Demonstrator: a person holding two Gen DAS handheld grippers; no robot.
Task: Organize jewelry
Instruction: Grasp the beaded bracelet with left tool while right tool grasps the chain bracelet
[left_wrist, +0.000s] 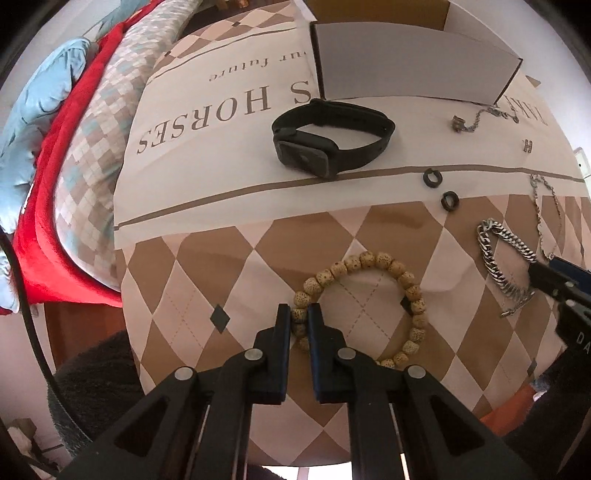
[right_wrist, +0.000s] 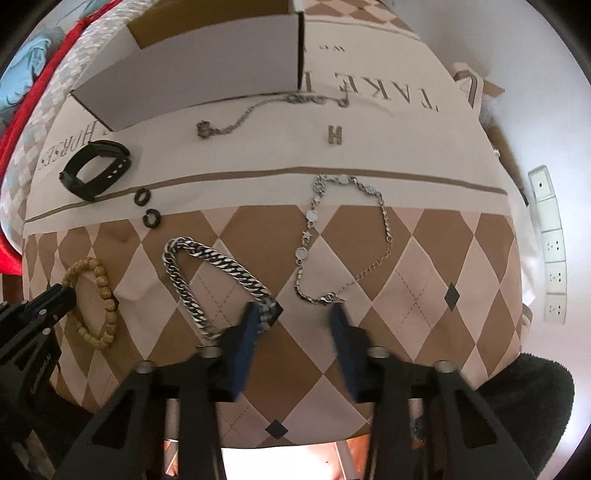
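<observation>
Two grippers work over a tabletop covered by a diamond-patterned cloth (left_wrist: 207, 273) printed with large letters. The left gripper (left_wrist: 298, 312) has its fingers drawn almost together, pinching the left side of the wooden bead bracelet (left_wrist: 384, 258), which lies flat near the front edge of the tabletop. The right gripper (right_wrist: 293, 314) has its fingers spread wide with nothing between them; its left finger (right_wrist: 247, 332) touches or overlaps the near end of the heavy silver curb-chain bracelet (right_wrist: 207, 258), and its right fingertip sits just beside the clasp end of the thin silver charm bracelet (right_wrist: 314, 218).

Farther back, past the brown stripe on the cloth, a black watch (left_wrist: 325, 144) rests on its side toward the left. Two small black hoop earrings (left_wrist: 439, 188) lie near each other along the stripe, between the watch and the curb chain. A thin necklace with a small pendant (right_wrist: 229, 125) trails toward the back right, just in front of the open white cardboard box (left_wrist: 402, 62) standing at the back edge. A small H-shaped piece (right_wrist: 335, 134) lies to the right of the necklace, apart from it.

Off the left edge are a red fabric (left_wrist: 55, 184) and a checked quilt (left_wrist: 107, 110).
</observation>
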